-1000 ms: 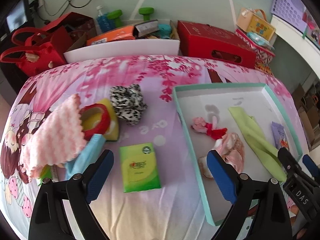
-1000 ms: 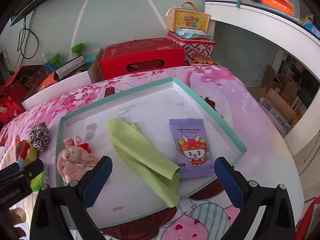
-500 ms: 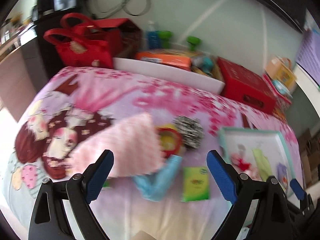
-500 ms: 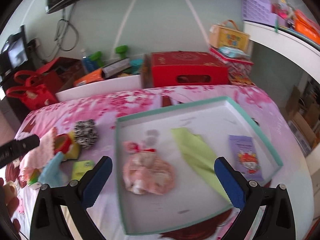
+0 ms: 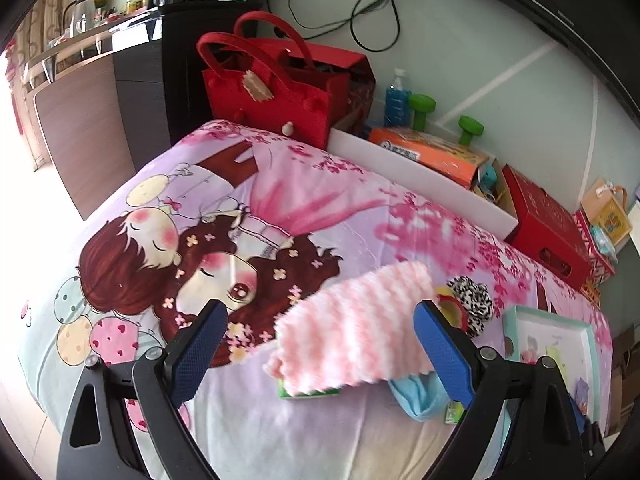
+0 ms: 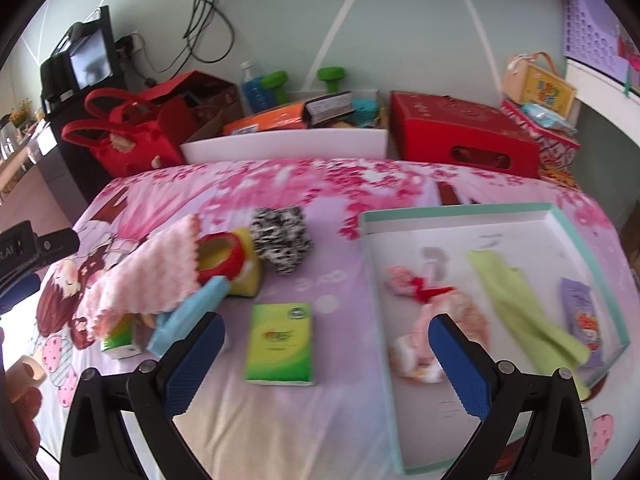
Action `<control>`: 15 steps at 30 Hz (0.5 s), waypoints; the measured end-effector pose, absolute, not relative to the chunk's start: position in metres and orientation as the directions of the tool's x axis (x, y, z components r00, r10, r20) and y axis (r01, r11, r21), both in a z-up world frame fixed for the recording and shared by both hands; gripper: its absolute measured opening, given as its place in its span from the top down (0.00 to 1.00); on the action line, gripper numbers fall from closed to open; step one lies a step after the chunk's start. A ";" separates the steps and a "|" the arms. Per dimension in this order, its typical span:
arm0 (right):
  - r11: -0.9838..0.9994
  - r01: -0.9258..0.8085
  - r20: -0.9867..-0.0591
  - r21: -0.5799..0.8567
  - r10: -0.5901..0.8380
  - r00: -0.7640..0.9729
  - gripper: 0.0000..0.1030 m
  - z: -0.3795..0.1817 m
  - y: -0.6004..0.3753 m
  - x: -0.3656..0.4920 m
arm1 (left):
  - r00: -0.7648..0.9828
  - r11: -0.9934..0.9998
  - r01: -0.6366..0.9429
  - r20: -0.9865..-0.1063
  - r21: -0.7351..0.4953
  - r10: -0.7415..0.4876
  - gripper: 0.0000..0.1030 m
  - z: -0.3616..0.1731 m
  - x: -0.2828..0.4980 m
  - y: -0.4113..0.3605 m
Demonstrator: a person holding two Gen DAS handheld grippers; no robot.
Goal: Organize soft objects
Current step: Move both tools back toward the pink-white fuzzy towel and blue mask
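1. The left gripper (image 5: pixel 320 344) had its jaws spread wide with nothing between the pads, hovering over the cartoon bedsheet (image 5: pixel 224 216).
2. The pink fluffy cloth (image 5: pixel 356 328) lay just ahead of the left jaws, between the two pad tips and nearer the right one; it draped over a green tissue pack (image 5: pixel 308 392).
3. A light blue cloth (image 5: pixel 416 396) showed just inside the left gripper's right finger, partly under the pink cloth.
4. A leopard-print scrunchie (image 5: pixel 472 304) sat beyond that right finger, touching a red and yellow item (image 5: pixel 450 306).
5. The right gripper (image 6: pixel 326 356) also had its jaws spread apart, gripping nothing.
6. A second green tissue pack (image 6: pixel 282 342) lay between the right jaws, closer to the left pad.
7. The teal-rimmed tray (image 6: pixel 472 210) stood ahead of the right finger and to its outside; in it lay a pink plush piece (image 6: pixel 440 320) partly behind that finger, a green cloth (image 6: pixel 520 304) and a purple wipes packet (image 6: pixel 580 316).
8. Left of the right gripper's left finger, the pink cloth, the blue cloth and the scrunchie were bunched together.
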State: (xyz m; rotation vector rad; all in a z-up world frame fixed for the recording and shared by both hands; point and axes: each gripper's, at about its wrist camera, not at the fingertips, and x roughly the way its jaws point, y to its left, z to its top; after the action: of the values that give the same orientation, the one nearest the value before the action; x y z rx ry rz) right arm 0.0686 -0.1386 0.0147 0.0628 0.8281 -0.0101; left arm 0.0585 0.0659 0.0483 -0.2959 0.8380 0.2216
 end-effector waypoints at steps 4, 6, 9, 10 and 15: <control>0.999 0.015 -0.753 0.049 0.027 0.658 0.00 0.007 -0.123 0.073 | 0.671 0.929 -0.322 -0.736 -0.180 0.090 0.08 0.050 0.053 0.079; 0.999 0.001 -0.764 0.046 0.034 0.644 0.00 0.002 -0.115 0.076 | 0.672 0.925 -0.330 -0.736 -0.191 0.088 0.08 0.048 0.052 0.085; 0.999 -0.009 -0.774 0.039 0.036 0.632 0.03 -0.004 -0.109 0.079 | 0.657 0.922 -0.330 -0.750 -0.203 0.070 0.08 0.041 0.056 0.091; 0.999 -0.010 -0.777 0.035 0.034 0.629 0.07 -0.007 -0.107 0.080 | 0.646 0.923 -0.328 -0.760 -0.201 0.064 0.08 0.037 0.058 0.091; 0.999 -0.009 -0.797 0.033 0.031 0.603 0.19 -0.017 -0.104 0.085 | 0.612 0.934 -0.291 -0.791 -0.206 0.016 0.08 0.024 0.066 0.086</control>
State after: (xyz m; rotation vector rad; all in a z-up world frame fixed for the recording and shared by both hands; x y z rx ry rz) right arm 0.0850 -0.1036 -0.0173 0.0266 0.9232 0.0232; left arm 0.0657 0.0862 0.0236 -0.3311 0.8994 0.1807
